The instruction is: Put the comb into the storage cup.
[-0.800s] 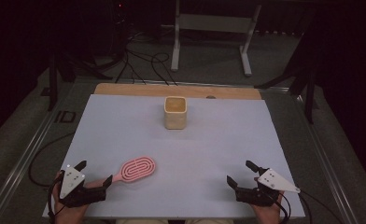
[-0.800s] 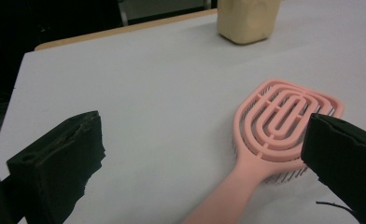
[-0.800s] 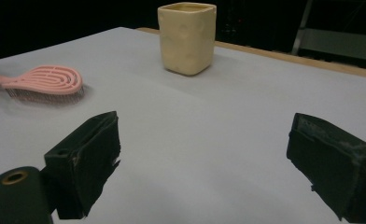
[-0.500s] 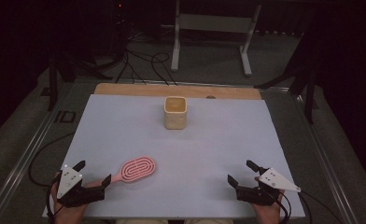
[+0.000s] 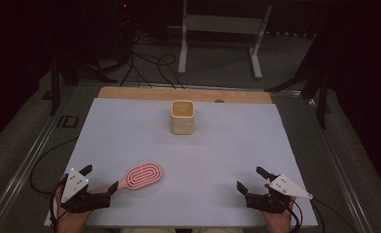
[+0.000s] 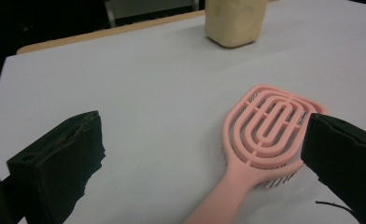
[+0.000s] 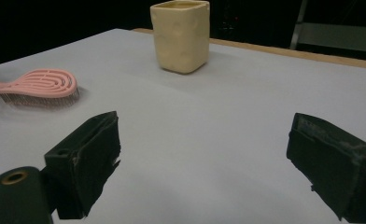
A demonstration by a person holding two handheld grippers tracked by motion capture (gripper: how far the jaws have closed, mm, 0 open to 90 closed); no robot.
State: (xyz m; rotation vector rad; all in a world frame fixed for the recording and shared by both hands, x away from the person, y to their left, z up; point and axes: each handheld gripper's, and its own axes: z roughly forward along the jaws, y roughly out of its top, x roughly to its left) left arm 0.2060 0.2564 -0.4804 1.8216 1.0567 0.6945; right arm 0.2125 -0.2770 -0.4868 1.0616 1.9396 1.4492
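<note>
The left tongs [image 5: 99, 180] sit low at the near left corner of the tabletop [image 5: 227, 155], jaws spread wide and gripping nothing, and the pink hairbrush [image 5: 141, 175] lies flat just ahead of them, bristles down, its handle pointing back toward the hand. In the left gripper view the brush head [image 6: 267, 128] is right up against the right-hand jaw while the handle runs down between the two jaws, so the line-up looks close but a touch off-centre. The right tongs [image 5: 252, 181] rest at the near right corner, also spread and empty, well apart from the brush. The cream cup [image 5: 182, 117] stands upright toward the far middle of the tabletop, well clear of everything. The step in hand looks like a pick-up of the brush by the left tongs, and to do it cleanly I'd say shift the tongs slightly so the handle sits squarely midway between the jaws, keep them low to the surface, then close on the narrow handle rather than the broad head. The handle is slim and smooth, so a firm, level squeeze matters, or it could twist or skid on the sheet. If the brush is meant for the cup, gripping near the neck should leave the handle end free to go in.
</note>
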